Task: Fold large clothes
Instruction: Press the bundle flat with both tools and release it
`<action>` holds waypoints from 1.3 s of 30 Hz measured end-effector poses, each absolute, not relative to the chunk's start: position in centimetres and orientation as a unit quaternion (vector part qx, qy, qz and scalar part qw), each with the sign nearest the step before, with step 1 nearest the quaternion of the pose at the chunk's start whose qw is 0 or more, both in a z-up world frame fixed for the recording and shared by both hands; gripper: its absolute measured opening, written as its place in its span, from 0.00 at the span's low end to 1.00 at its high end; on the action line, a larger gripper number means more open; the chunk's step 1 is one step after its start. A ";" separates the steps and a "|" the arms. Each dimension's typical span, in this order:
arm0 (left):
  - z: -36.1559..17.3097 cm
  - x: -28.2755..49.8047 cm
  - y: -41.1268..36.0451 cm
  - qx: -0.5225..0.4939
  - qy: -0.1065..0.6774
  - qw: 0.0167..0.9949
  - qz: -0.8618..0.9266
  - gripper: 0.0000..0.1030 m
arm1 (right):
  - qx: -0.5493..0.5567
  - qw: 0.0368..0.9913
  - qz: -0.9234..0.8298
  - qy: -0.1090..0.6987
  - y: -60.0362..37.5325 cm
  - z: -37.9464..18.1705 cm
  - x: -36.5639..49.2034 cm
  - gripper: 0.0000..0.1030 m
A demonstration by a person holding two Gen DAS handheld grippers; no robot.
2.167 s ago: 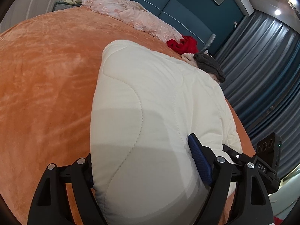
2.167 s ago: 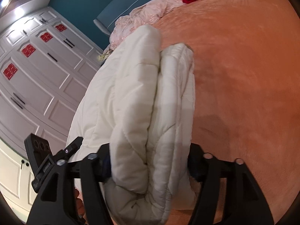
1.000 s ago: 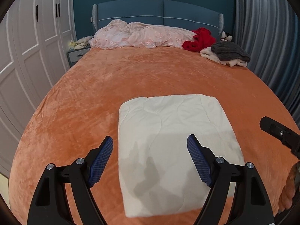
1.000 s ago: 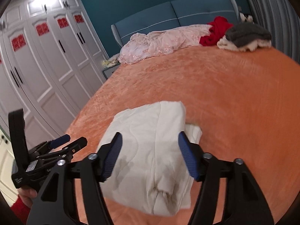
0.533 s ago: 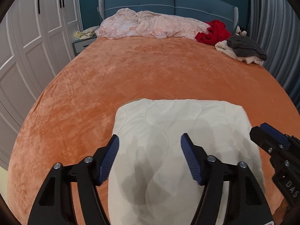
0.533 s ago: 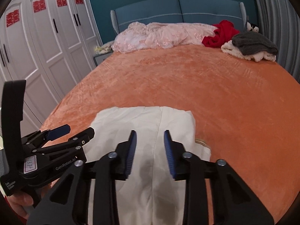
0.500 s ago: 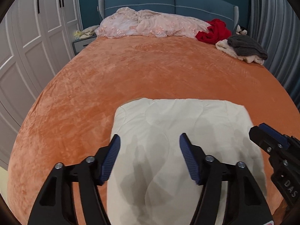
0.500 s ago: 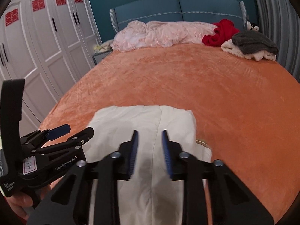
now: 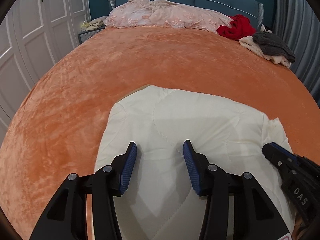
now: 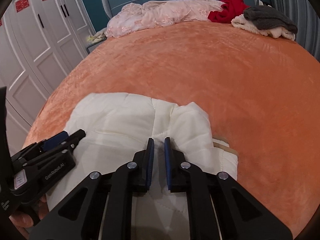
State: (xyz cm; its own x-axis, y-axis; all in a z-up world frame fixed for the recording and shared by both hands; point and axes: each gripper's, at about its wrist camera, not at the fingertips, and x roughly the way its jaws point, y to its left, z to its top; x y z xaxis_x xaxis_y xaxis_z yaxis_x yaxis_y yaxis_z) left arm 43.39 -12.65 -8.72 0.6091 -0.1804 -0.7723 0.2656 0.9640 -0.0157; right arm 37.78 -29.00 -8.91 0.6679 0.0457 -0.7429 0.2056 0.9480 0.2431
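Cream quilted garment (image 9: 200,120) lying folded, puffy, on orange bedspread (image 9: 140,60). Left gripper (image 9: 160,150) pressing it half-open; right gripper (image 10: 159,143) pinching small ridge, nearly closed.

I see open orange bedspread (image 9: 160,60) left, right and beyond the folded cream quilt (image 9: 190,124); pink bedding (image 9: 160,16) and clothes pile (image 9: 268,46) block the far edge.

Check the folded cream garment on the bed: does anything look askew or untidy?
Yes. The cream quilted folded garment on the orange plush bedspread is not square: at its right side a lower layer sticks out past the top fold, and a tan edge peeks from underneath.
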 end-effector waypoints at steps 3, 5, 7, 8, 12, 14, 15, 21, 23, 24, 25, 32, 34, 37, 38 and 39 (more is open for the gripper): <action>-9.5 43.6 -12.9 0.048 0.419 0.898 -0.123 0.45 | 0.173 0.896 -0.045 0.407 -29.4 -10.1 38.1 0.03; -9.9 43.7 -13.0 0.045 0.414 0.901 -0.123 0.45 | 0.181 0.895 -0.043 0.405 -29.7 -10.7 38.1 0.02; -10.5 43.8 -13.0 0.043 0.411 0.903 -0.123 0.45 | 0.188 0.896 -0.041 0.400 -29.9 -11.2 38.0 0.02; -10.7 43.8 -13.0 0.041 0.410 0.903 -0.123 0.45 | 0.190 0.897 -0.041 0.398 -30.0 -11.4 38.0 0.01; -11.3 44.0 -13.2 0.041 0.403 0.906 -0.121 0.45 | 0.195 0.900 -0.042 0.388 -30.0 -12.1 37.9 0.01; -11.6 44.1 -13.2 0.040 0.401 0.907 -0.121 0.45 | 0.193 0.902 -0.044 0.384 -29.8 -12.4 37.9 0.00; -11.6 44.1 -13.2 0.039 0.399 0.908 -0.120 0.45 | 0.193 0.903 -0.044 0.382 -29.8 -12.4 37.9 0.00; -12.1 44.0 -13.4 0.042 0.390 0.913 -0.116 0.45 | 0.187 0.908 -0.049 0.371 -29.4 -12.8 37.6 0.00; -12.2 44.0 -13.5 0.044 0.388 0.914 -0.114 0.45 | 0.183 0.909 -0.052 0.370 -29.3 -12.8 37.6 0.00; -12.2 44.0 -13.5 0.043 0.389 0.913 -0.114 0.45 | 0.182 0.910 -0.053 0.370 -29.2 -12.8 37.6 0.00; -12.2 44.0 -13.5 0.043 0.389 0.913 -0.114 0.45 | 0.181 0.910 -0.054 0.370 -29.2 -12.7 37.6 0.00; -11.0 43.9 -12.6 0.039 0.405 0.905 -0.122 0.48 | 0.196 0.899 -0.047 0.389 -29.7 -10.6 36.7 0.04; -9.5 42.6 -11.4 0.035 0.413 0.901 -0.132 0.48 | 0.194 0.901 -0.046 0.385 -29.6 -8.4 34.7 0.10; -7.9 39.8 -10.0 0.037 0.416 0.898 -0.140 0.48 | 0.160 0.910 -0.034 0.381 -28.4 -5.7 30.5 0.12; -7.4 38.3 -9.3 0.038 0.420 0.896 -0.141 0.48 | 0.140 0.911 -0.035 0.387 -27.8 -5.3 28.9 0.12; -7.2 37.4 -8.9 0.037 0.423 0.894 -0.143 0.48 | 0.132 0.909 -0.034 0.394 -27.4 -5.3 28.0 0.12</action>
